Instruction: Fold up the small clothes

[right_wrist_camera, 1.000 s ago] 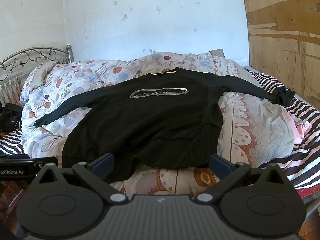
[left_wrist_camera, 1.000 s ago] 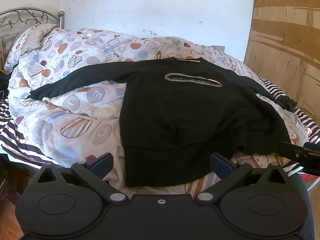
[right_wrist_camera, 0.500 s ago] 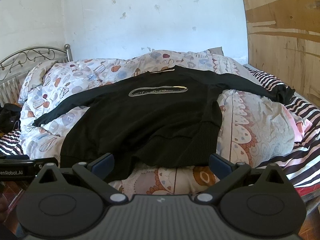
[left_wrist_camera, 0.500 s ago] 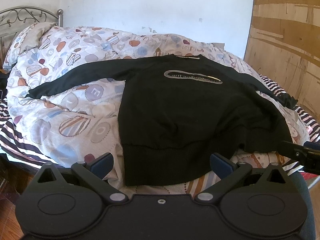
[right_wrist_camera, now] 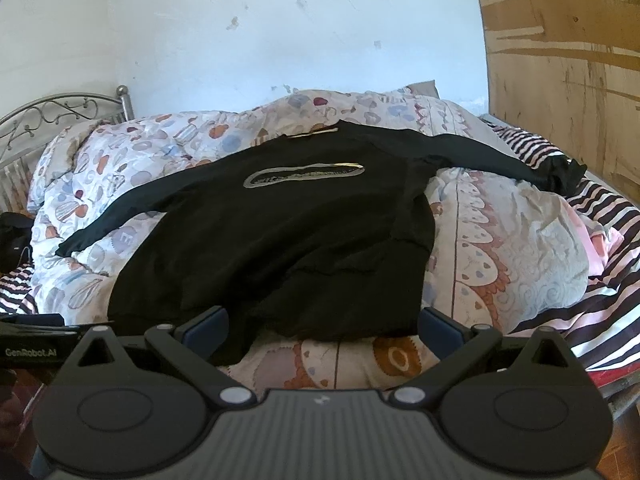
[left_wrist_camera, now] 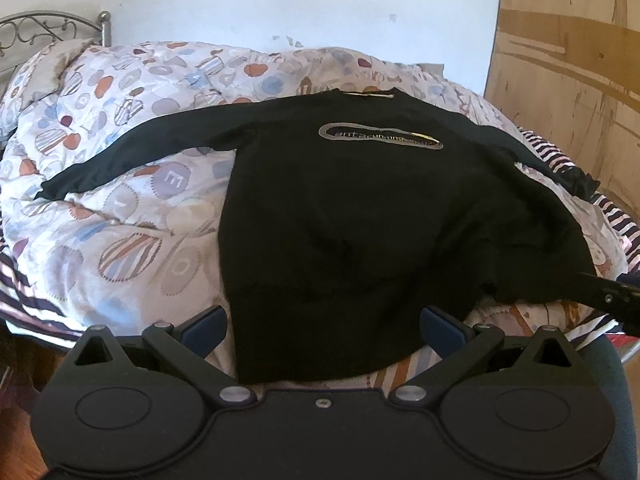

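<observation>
A black long-sleeved sweater (left_wrist_camera: 360, 220) with a silver oval logo lies flat, front up, on a patterned quilt, sleeves spread to both sides. It also shows in the right wrist view (right_wrist_camera: 288, 240). My left gripper (left_wrist_camera: 324, 328) is open and empty, just short of the sweater's hem. My right gripper (right_wrist_camera: 322, 326) is open and empty, at the hem's right part. The right gripper's tip shows at the right edge of the left wrist view (left_wrist_camera: 612, 298). The left gripper shows at the left edge of the right wrist view (right_wrist_camera: 36, 340).
The quilt (left_wrist_camera: 120, 208) covers a bed with striped sheets (right_wrist_camera: 600, 320) and a metal headboard (right_wrist_camera: 52, 116) at the left. A wooden panel (right_wrist_camera: 568, 60) stands at the right. A white wall is behind. A dark item (right_wrist_camera: 12, 236) lies at the far left.
Both grippers have moved slightly closer to the sweater, and the view tilts down a little. The sweater has not moved. Both stay open.
</observation>
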Tool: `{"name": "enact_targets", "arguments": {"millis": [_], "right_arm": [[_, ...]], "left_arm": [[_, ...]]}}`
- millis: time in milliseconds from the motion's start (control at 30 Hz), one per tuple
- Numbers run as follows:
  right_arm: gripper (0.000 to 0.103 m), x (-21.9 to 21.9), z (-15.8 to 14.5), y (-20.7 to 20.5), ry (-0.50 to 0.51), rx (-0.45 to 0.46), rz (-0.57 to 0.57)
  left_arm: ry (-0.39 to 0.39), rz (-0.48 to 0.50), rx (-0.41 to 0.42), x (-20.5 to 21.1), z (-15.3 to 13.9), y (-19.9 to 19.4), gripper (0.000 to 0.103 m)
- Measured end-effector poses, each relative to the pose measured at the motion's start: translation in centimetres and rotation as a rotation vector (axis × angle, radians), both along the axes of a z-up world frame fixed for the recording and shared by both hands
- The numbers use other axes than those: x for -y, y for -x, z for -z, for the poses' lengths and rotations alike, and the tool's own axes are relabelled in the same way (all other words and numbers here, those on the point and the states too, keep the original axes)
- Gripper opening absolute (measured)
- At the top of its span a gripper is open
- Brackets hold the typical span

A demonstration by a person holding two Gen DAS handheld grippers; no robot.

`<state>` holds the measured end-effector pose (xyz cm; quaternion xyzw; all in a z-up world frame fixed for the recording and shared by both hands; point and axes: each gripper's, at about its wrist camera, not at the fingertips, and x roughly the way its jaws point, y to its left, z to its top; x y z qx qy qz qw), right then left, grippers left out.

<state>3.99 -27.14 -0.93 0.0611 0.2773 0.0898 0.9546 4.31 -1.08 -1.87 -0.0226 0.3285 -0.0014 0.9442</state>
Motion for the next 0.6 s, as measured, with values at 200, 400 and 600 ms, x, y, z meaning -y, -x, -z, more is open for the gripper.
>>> {"name": "enact_targets", "arguments": {"millis": [200, 400, 600], "right_arm": [[0.103, 1.8, -1.4, -3.9, -0.019, -0.066, 0.059], [0.103, 4.3, -2.6, -8.0, 0.009, -0.04, 0.122], [0.103, 7.9, -3.0, -12.3, 0.028, -0.015, 0.166]], "left_arm": [[-0.034, 0.012, 0.004, 0.7, -1.3, -4.4, 0.102], [-0.047, 0.008, 0.008, 1.5, -2.7, -9.7, 0.102], [-0.079, -0.005, 0.012, 3.3, -3.4, -15.1, 0.102]]}}
